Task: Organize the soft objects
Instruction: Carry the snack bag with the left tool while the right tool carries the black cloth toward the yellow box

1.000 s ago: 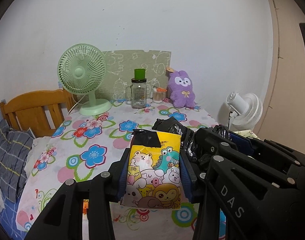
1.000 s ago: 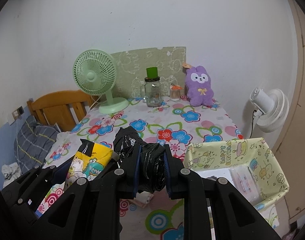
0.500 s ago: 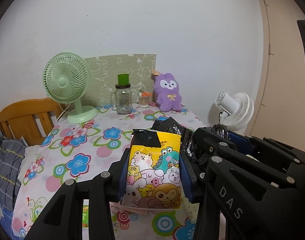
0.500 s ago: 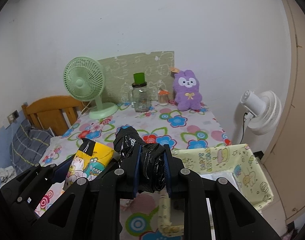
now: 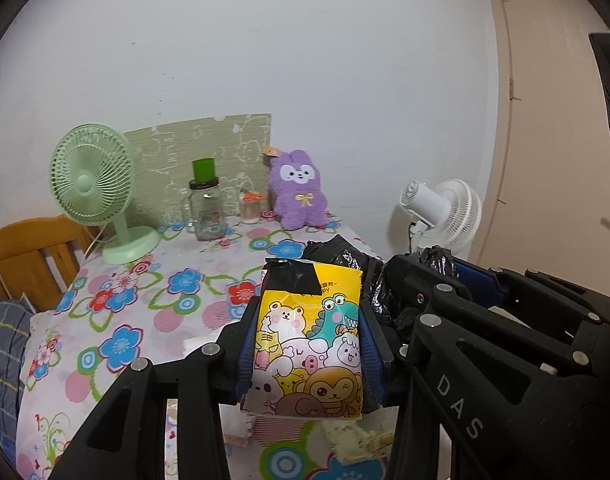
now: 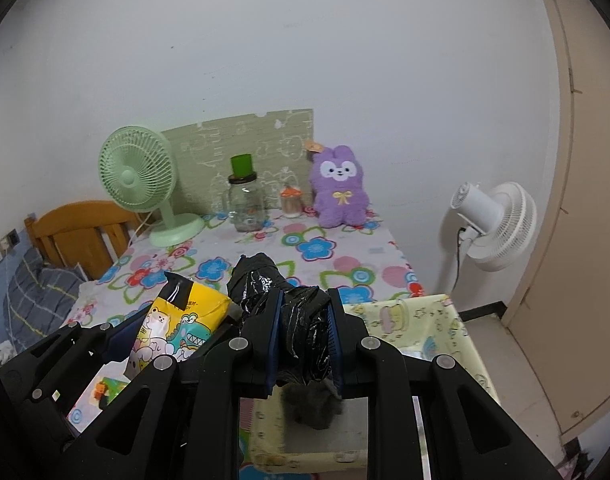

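A: Soft goods are mid-carry: the yellow cartoon-print packet (image 5: 311, 344) sits clamped upright in the left gripper (image 5: 309, 350), left of the storage bin (image 6: 437, 320). The black plastic bag bundle (image 6: 301, 320) is pinched in the right gripper (image 6: 303, 334), just above the bin's near corner.

B: So the step in hand is transport to the bin?

A: I judge so. Next calls for bringing each bundle over the bin's opening, lowering, then spreading the jaws.

B: Materials?

A: The packet is a glossy, puffy film pouch; the bag is crinkled and shiny, with something grey and fuzzy hanging beneath. The bin is a floppy printed fabric box, so its walls may buckle if nudged.
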### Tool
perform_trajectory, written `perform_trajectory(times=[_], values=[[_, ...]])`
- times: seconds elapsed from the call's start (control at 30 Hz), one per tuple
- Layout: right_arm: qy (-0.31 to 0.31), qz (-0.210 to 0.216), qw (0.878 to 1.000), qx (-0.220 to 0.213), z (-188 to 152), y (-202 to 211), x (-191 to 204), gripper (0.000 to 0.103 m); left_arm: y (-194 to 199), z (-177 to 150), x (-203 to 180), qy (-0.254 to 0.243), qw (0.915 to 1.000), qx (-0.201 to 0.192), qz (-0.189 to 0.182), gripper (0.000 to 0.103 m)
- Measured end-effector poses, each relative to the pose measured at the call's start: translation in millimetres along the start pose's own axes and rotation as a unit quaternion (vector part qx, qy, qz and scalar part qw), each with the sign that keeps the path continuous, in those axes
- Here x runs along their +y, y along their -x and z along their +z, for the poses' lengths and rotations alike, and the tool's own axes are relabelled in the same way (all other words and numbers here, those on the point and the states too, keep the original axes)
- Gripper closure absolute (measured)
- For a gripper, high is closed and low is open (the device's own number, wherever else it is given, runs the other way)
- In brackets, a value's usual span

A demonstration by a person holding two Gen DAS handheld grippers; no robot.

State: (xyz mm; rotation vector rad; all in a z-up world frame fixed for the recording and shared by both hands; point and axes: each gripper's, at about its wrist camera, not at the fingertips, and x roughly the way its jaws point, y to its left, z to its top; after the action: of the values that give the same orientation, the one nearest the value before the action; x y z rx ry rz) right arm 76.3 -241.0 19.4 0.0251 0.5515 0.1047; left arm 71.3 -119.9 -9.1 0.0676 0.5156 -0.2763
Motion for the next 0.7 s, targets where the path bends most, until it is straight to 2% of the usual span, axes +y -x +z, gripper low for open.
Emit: perform_trajectory(times=[0.7], values=[[-0.026,-0.043,0.999,0.005,-5,-6,-59,0.08,-29,5,-48,-0.023,0.9984,0.022,-0.047,0.057]])
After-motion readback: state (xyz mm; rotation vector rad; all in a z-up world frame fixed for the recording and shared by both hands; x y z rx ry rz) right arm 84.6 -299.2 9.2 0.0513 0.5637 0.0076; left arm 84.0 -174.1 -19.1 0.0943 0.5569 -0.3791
